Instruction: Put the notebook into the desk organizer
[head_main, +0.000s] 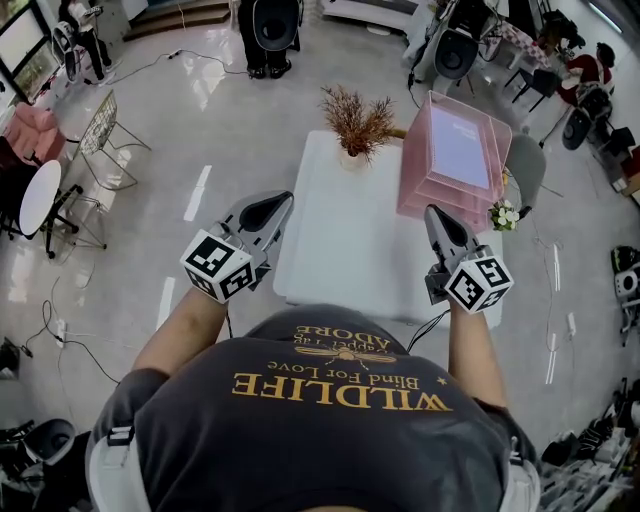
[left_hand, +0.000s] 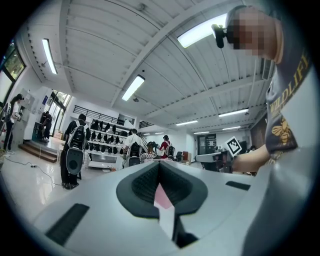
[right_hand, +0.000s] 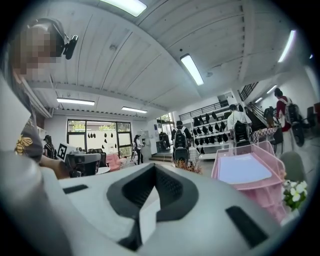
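A pink tiered desk organizer (head_main: 420, 190) stands at the far right of the white table (head_main: 340, 250). A pale lavender notebook (head_main: 460, 148) lies flat in its top tray. In the right gripper view the organizer (right_hand: 270, 187) and the notebook (right_hand: 243, 169) show at the right. My left gripper (head_main: 276, 206) hovers at the table's left edge, shut and empty. My right gripper (head_main: 437, 216) is just in front of the organizer, shut with nothing in it. Both gripper views look level across the room, with the jaws (left_hand: 160, 167) (right_hand: 155, 170) closed together.
A vase of dried brown plants (head_main: 356, 122) stands at the table's far edge. A small bunch of white flowers (head_main: 503, 215) sits to the right of the organizer. A grey chair (head_main: 528, 165) is behind it. People and chairs stand farther off.
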